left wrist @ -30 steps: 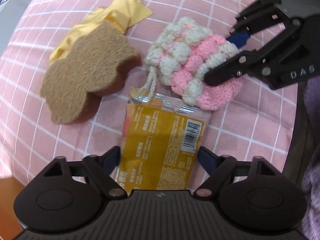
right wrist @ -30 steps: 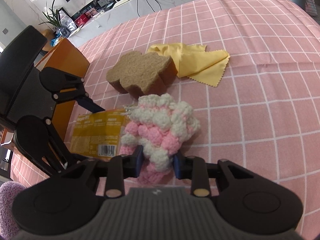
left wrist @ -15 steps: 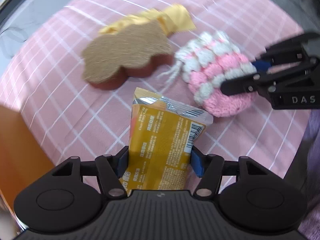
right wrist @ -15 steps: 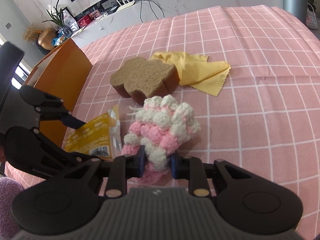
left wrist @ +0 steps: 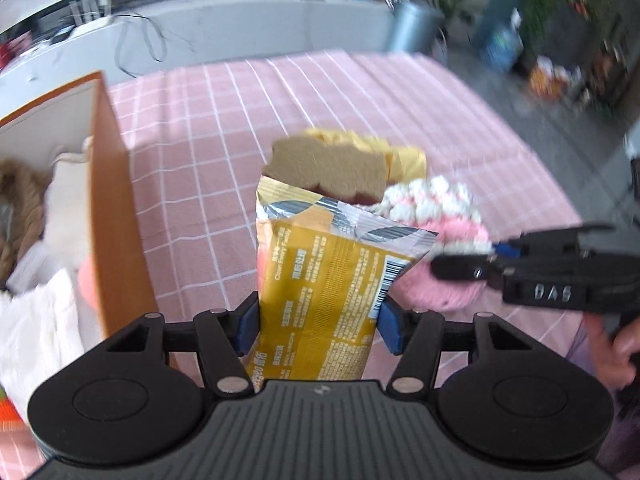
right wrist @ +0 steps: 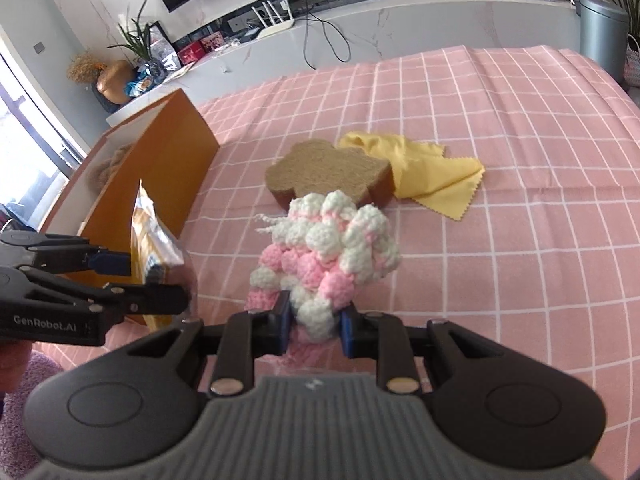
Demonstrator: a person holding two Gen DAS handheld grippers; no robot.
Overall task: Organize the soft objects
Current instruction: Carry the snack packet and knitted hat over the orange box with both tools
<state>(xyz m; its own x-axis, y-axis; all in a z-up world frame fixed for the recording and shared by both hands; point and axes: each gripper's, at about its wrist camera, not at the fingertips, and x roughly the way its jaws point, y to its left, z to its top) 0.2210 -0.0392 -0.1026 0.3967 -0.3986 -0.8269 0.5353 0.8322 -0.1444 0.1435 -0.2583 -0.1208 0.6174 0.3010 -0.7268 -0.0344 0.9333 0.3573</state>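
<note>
Left gripper [left wrist: 318, 322] — clamped on yellow packet [left wrist: 324, 280], beside orange box [right wrist: 160, 160]. Right gripper [right wrist: 314, 326] — clamped on crochet pouch [right wrist: 324, 252]. Sponge [right wrist: 328, 170], yellow cloth [right wrist: 432, 168] on pink cloth [right wrist: 520, 240].

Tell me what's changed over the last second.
The left gripper closed on the yellow packet and lifted it upright beside the orange box. The right gripper kept its grip on the crochet pouch. Sponge and yellow cloth stayed put.
</note>
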